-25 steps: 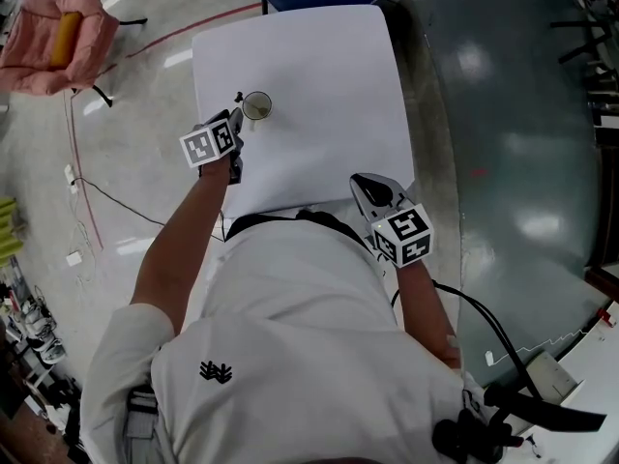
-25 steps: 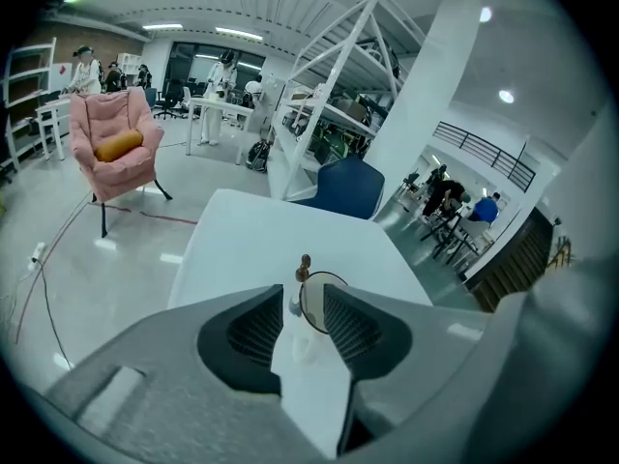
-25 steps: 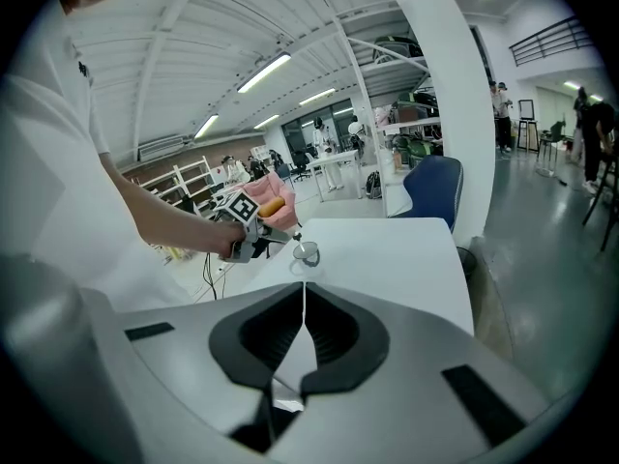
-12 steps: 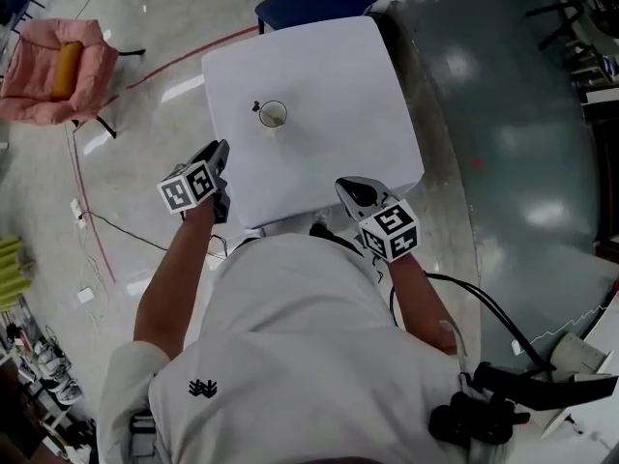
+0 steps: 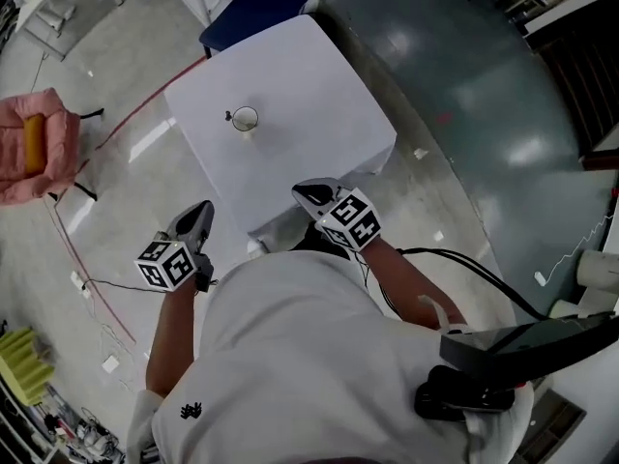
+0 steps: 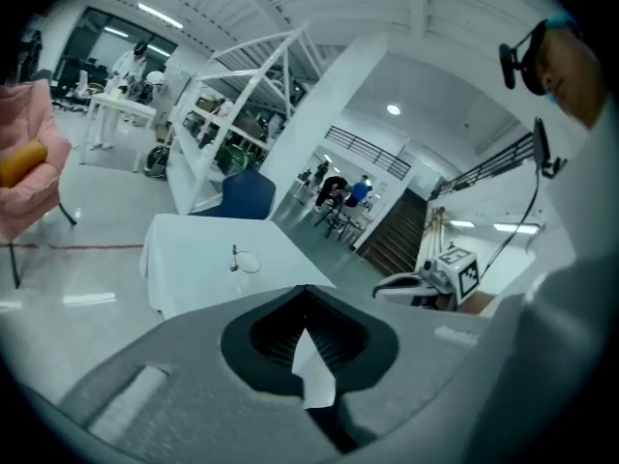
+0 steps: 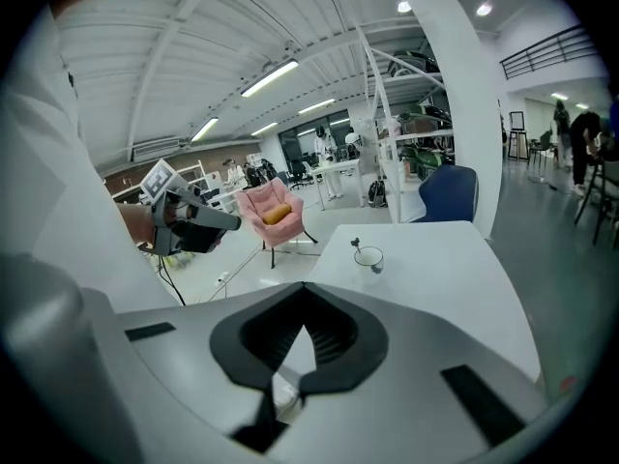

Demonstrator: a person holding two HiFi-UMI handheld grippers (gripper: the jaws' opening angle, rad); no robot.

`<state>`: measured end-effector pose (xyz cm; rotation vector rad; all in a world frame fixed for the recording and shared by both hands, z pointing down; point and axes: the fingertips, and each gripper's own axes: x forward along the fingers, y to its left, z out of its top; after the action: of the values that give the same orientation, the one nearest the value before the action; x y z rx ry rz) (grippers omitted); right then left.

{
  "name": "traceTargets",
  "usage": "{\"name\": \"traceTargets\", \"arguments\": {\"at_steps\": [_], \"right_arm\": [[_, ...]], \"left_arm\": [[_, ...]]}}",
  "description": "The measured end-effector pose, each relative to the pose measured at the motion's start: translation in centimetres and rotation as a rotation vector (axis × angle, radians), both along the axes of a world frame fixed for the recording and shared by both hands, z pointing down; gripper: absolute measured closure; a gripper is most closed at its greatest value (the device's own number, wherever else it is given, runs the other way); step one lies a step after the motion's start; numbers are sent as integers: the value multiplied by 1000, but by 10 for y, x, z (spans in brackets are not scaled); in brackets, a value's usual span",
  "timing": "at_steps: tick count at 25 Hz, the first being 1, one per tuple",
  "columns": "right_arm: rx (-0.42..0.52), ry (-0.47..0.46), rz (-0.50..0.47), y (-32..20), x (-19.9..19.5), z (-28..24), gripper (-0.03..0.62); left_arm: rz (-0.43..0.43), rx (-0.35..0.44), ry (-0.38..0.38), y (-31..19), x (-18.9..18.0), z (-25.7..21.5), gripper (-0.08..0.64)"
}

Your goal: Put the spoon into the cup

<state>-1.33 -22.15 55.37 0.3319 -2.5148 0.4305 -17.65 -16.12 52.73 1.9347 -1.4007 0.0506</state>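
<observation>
Spoon (image 5: 230, 116) in cup (image 5: 246, 120) toward table's (image 5: 319, 95) far-left corner, left gripper (image 5: 201, 209) just clenched, empty, right gripper (image 5: 308, 193) clenched, empty, both beyond near edge.

Your head camera looks steeply down; left hand-held gripper (image 5: 201, 217) and right hand-held gripper (image 5: 309, 192) cameras both face the distant bench (image 5: 305, 95).

spoon (image 5: 229, 116) tiny, mostly hidden in cup (image 5: 247, 130), pink chair (image 5: 14, 177) cut by edge
</observation>
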Motion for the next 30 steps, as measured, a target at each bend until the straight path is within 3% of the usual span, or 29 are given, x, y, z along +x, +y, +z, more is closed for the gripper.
{"name": "traceTargets", "arguments": {"at_steps": [4, 10, 21, 30], "right_arm": [[20, -7, 16, 33, -10, -5, 583], [37, -3, 20, 82, -24, -6, 583], [74, 3, 17, 150, -45, -15, 584], [89, 22, -17, 168, -58, -17, 584]], "left_arm": [[152, 76, -3, 29, 24, -27, 549], [264, 94, -71, 67, 33, -37, 549], [295, 103, -21, 114, 20, -32, 549], [278, 100, -5, 131, 10, -28, 549]]}}
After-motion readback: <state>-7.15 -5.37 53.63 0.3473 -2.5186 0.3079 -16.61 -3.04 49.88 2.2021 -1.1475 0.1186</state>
